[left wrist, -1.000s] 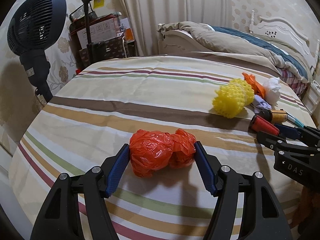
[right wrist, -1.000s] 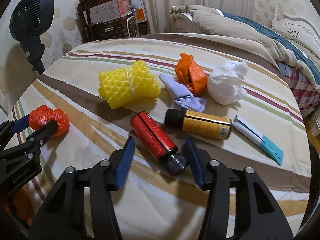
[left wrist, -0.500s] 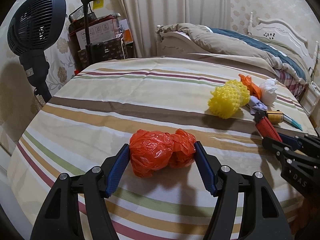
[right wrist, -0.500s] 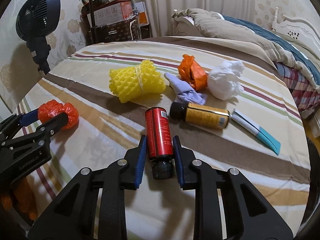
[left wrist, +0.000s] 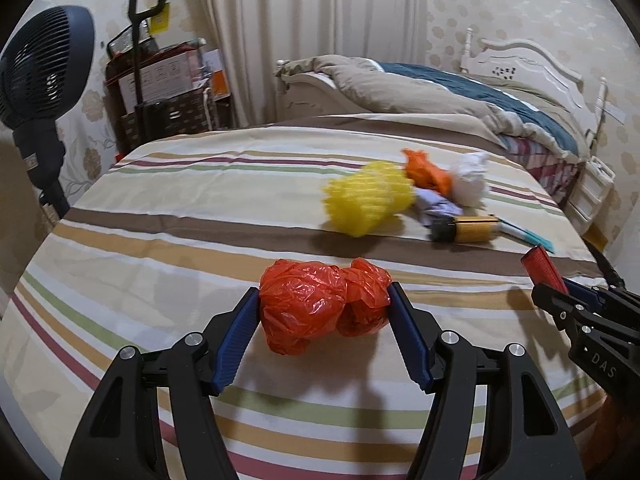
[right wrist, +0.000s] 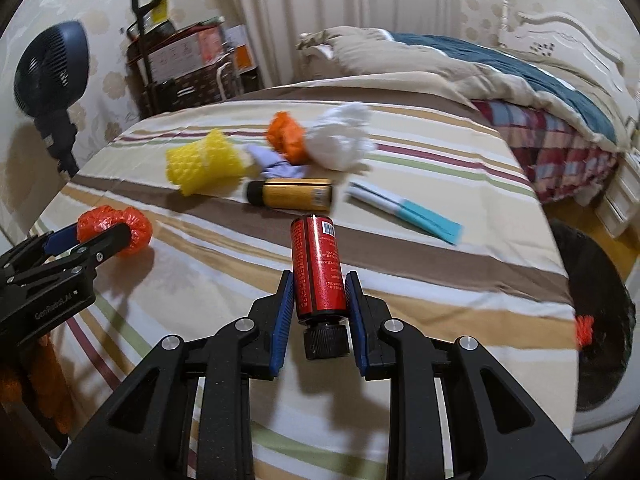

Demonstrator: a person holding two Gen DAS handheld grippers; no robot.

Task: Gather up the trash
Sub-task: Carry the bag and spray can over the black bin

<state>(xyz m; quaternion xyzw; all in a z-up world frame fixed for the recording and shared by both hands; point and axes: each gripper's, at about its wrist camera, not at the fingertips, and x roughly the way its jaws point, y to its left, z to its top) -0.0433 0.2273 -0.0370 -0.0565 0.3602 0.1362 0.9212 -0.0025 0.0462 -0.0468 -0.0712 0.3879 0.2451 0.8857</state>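
**Both grippers loaded — slip risk on the bottle, bin approach tight**

Your right gripper (right wrist: 318, 312) has just closed on the red cylindrical bottle with black cap (right wrist: 319, 276), pads clamped on its lower body near the cap, most of the length sticking out forward. Smooth round wall, short bite: tilt it and it may pivot or slide out.

Your left gripper (left wrist: 324, 322) is clamped on the crumpled orange-red plastic bag (left wrist: 322, 304), above the striped bedsheet (left wrist: 180, 208). It's squashy film, so the grip can loosen as it compresses.

Remaining on the sheet: yellow foam fruit net (right wrist: 204, 164), amber bottle with black cap (right wrist: 290, 195), small orange plastic wad (right wrist: 286, 136), white crumpled tissue (right wrist: 340, 140), lilac scrap (right wrist: 276, 164), white-and-teal flat packet (right wrist: 404, 210).

Black-lined bin (right wrist: 596, 320) sits at the bed's right edge. Swing both grippers there together and they could clash.
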